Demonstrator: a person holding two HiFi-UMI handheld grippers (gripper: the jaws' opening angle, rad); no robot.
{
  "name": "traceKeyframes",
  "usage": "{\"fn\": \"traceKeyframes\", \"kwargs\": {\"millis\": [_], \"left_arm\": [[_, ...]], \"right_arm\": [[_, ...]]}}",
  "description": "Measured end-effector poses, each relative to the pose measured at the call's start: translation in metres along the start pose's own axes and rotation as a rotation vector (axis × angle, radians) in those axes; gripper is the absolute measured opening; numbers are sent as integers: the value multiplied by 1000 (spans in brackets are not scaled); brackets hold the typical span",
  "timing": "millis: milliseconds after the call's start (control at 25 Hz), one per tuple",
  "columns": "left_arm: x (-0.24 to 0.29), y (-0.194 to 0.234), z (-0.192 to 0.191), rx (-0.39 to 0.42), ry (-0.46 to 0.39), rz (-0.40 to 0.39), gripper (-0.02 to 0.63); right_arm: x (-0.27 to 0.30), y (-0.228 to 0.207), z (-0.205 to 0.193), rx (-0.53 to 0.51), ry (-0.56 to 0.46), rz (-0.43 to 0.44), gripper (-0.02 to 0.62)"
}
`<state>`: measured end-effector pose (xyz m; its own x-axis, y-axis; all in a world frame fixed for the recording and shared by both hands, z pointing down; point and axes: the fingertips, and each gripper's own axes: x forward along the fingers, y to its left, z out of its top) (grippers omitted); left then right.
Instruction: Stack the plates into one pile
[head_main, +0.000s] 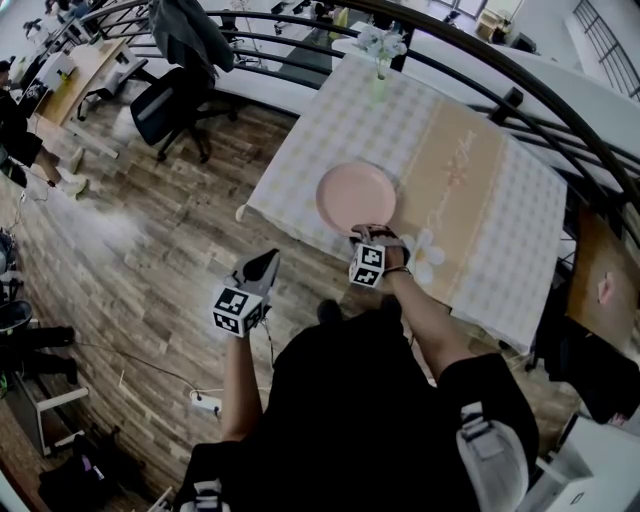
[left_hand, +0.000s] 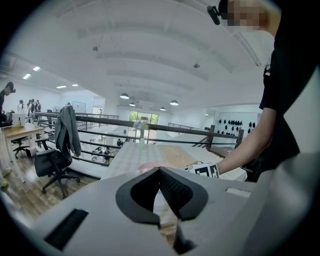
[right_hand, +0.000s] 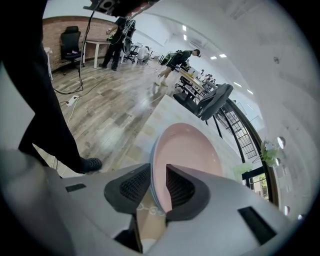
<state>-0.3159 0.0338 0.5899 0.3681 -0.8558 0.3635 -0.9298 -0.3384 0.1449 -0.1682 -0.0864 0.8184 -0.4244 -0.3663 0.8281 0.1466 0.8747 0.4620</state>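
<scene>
A pink plate (head_main: 356, 197) lies near the front edge of the checked-cloth table (head_main: 500, 210). My right gripper (head_main: 372, 236) is at the plate's near rim. In the right gripper view the pink plate (right_hand: 187, 150) has its rim between the jaws of the right gripper (right_hand: 158, 170); they stand open, with a gap beside the left pad. A pale bluish edge runs under the pink rim; I cannot tell whether it is a second plate. My left gripper (head_main: 267, 260) hangs over the wooden floor left of the table, its jaws (left_hand: 160, 171) closed tip to tip and empty.
A vase of white flowers (head_main: 381, 48) stands at the table's far edge. A white flower ornament (head_main: 428, 256) lies just right of my right hand. A black railing (head_main: 470, 80) curves behind the table. An office chair (head_main: 165, 108) stands at far left, a power strip (head_main: 205, 403) on the floor.
</scene>
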Motion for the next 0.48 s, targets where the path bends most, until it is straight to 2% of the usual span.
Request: {"fn": "traceKeyframes", "kwargs": {"millis": [480], "left_arm": [[10,-7,6,2,-13,-25,0]], "right_arm": [[-16,-2,-26,102,12,-10,97]]}}
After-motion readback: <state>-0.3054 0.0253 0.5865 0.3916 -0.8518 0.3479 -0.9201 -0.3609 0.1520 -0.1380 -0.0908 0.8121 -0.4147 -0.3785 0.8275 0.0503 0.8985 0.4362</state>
